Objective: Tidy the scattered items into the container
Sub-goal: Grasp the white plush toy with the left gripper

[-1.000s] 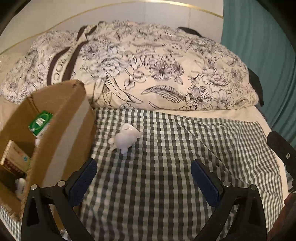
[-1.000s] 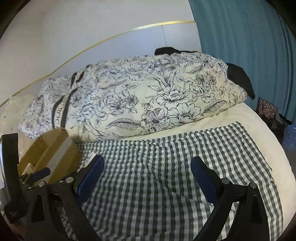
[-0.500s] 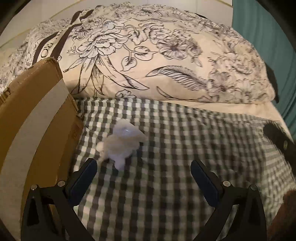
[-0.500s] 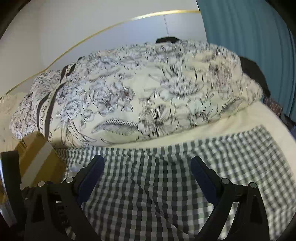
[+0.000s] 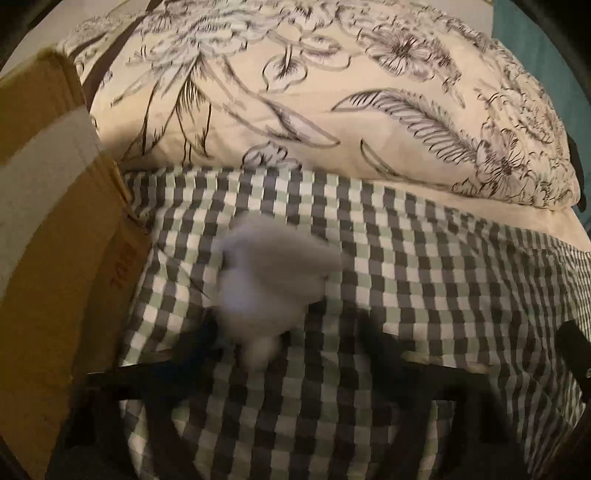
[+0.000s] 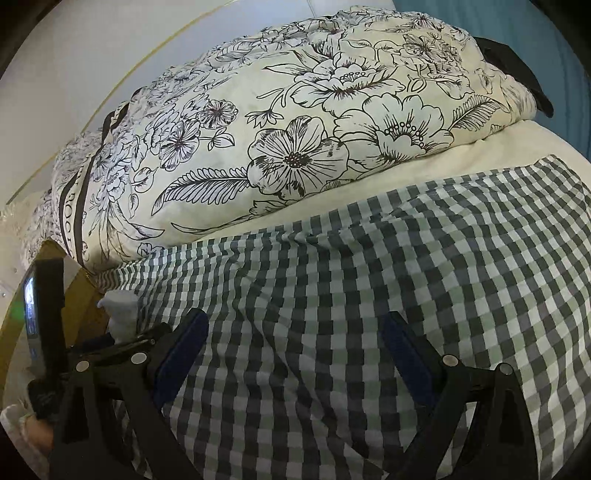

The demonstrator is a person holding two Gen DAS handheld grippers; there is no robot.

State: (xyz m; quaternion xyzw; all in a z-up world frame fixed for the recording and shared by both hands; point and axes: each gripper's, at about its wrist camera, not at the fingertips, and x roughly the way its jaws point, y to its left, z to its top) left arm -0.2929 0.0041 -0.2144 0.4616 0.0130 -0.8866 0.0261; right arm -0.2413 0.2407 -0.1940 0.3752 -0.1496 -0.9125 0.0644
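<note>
While the left hand-held gripper (image 5: 291, 339) blurs low in its own view, its jaws have just been closing with the white plush toy (image 5: 269, 284) between them; whether the pads already press on it cannot be told. Right hand-held gripper (image 6: 291, 354) hangs released over bare checkered cloth (image 6: 369, 295), nothing between its fingers. Toy lies on that cloth on the bed, just beside the cardboard box (image 5: 55, 236) at left. Looks soft, light, squashy, not fragile; likely best pinched across the fat body, not the thin limb, which could slip out. Beyond the cloth sits the floral duvet (image 6: 295, 140), then the teal curtain (image 6: 517, 26).
</note>
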